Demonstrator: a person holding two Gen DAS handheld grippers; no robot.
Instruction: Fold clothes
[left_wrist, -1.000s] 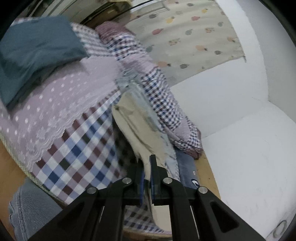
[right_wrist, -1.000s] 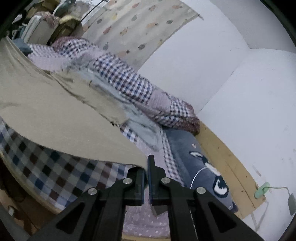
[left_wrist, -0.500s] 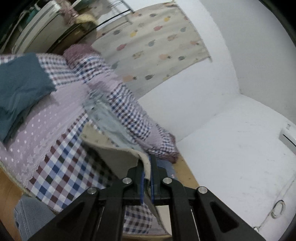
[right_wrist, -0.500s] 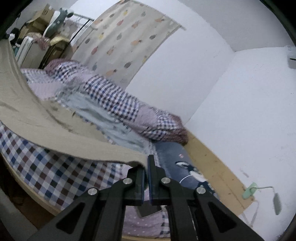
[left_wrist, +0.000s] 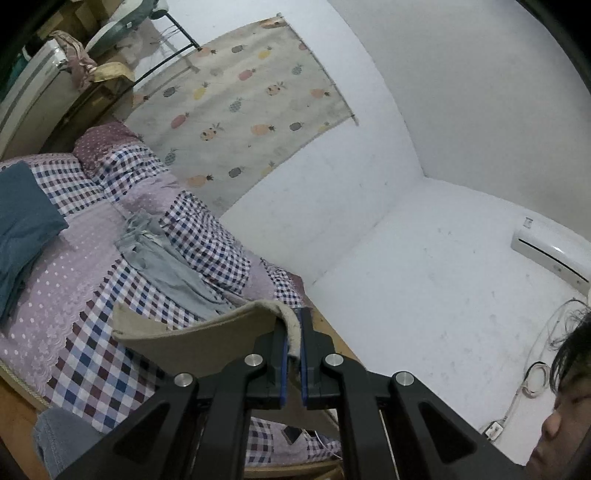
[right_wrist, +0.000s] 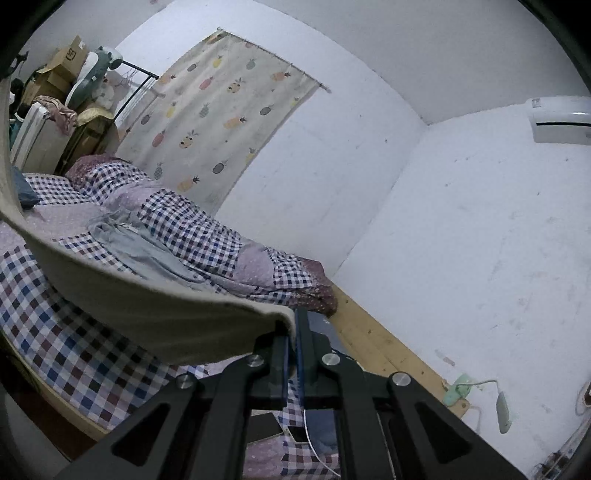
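a bed (left_wrist: 74, 354) with a checked and dotted purple cover fills the left and near part of both views, its wooden edge running along the white wall on the right. a rolled checked quilt (left_wrist: 207, 240) lies along the far side of the bed against the wall, under a pineapple-print curtain (left_wrist: 236, 110). the beige garment (right_wrist: 147, 317) is lifted off the bed and stretched between the two grippers, sagging in a wide band across the near left of the right wrist view. a folded dark teal garment (left_wrist: 22, 229) sits at the far left of the bed, and a pale grey-blue garment (left_wrist: 166, 269) lies crumpled just beside the quilt. the left gripper (left_wrist: 292, 354) has its jaws clamped on a fleecy edge of the beige garment; the right gripper (right_wrist: 291, 354) has its jaws pressed together on another corner of it. an air conditioner (right_wrist: 561, 118) hangs high on the right wall.
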